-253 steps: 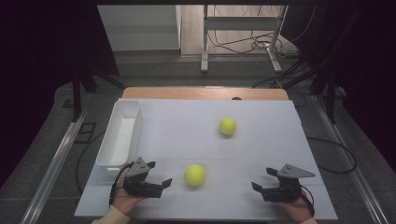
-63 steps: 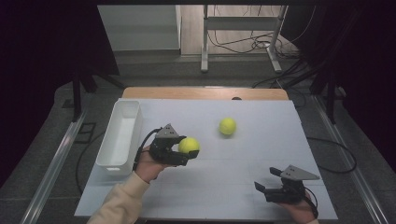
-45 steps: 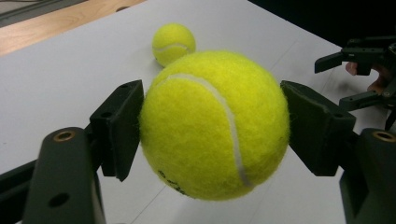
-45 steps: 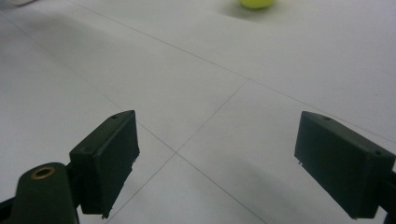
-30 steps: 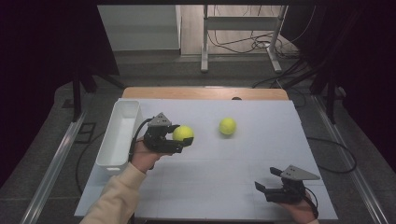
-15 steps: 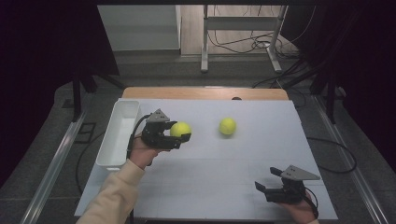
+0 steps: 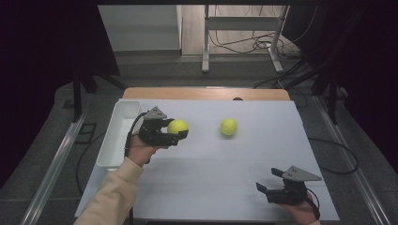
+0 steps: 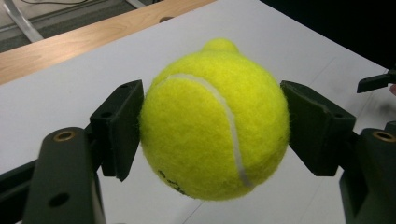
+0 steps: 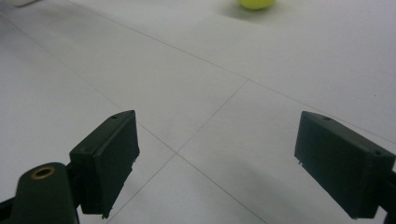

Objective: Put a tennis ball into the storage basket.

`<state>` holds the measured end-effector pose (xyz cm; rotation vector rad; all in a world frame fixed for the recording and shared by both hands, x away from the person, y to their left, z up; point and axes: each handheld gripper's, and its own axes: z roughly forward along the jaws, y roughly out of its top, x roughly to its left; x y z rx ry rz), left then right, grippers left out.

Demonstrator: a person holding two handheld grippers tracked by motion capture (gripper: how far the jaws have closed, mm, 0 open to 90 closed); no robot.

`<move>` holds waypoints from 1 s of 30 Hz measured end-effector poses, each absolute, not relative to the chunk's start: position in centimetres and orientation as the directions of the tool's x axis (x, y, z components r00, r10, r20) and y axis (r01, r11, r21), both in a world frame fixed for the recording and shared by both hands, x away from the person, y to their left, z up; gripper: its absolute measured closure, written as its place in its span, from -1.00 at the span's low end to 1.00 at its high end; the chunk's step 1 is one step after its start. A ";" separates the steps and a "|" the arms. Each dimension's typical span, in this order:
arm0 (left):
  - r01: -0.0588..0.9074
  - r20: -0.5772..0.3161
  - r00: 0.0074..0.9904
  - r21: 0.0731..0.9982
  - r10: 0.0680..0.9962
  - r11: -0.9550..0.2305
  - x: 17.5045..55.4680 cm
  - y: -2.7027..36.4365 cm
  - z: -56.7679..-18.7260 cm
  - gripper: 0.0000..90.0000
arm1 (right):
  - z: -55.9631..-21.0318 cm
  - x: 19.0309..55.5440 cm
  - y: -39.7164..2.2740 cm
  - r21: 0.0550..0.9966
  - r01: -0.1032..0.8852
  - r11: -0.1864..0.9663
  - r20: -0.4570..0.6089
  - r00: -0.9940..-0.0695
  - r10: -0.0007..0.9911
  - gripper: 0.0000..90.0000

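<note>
Left hand-held gripper (image 7: 180,134) pinching a tennis ball (image 7: 178,126) above the surface (image 7: 211,187).

The held ball sits squeezed between both black pads, lifted off the surface near its left edge, just beside the white tray (image 7: 116,140) that lies along that edge. A second tennis ball (image 7: 228,126) rests on the surface toward the far middle, well apart. The right hand-held gripper (image 7: 264,187) lies near the near right corner, jaws spread wide with nothing between them.

A yellow-green tennis ball (image 8: 214,123), crossed by a curved white seam, is clamped between black pads (image 8: 119,126). A white bin (image 7: 117,136) and white table (image 7: 220,183) are seen.
</note>
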<state>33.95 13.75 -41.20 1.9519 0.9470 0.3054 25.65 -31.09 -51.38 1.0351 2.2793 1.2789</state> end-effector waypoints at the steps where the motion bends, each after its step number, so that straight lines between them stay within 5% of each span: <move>1: 0.496 -0.156 0.673 0.820 0.723 -0.285 34.0 13.8 -41.2 -0.41 | -51.4 25.6 -31.1 0.837 0.433 0.333 0.063 -0.683 0.728 -0.69; 30: 0.498 -0.134 0.632 0.825 0.763 -0.267 35.3 15.2 -40.0 -0.41 | -51.3 25.6 -31.1 0.839 0.434 0.327 0.070 -0.683 0.727 -0.69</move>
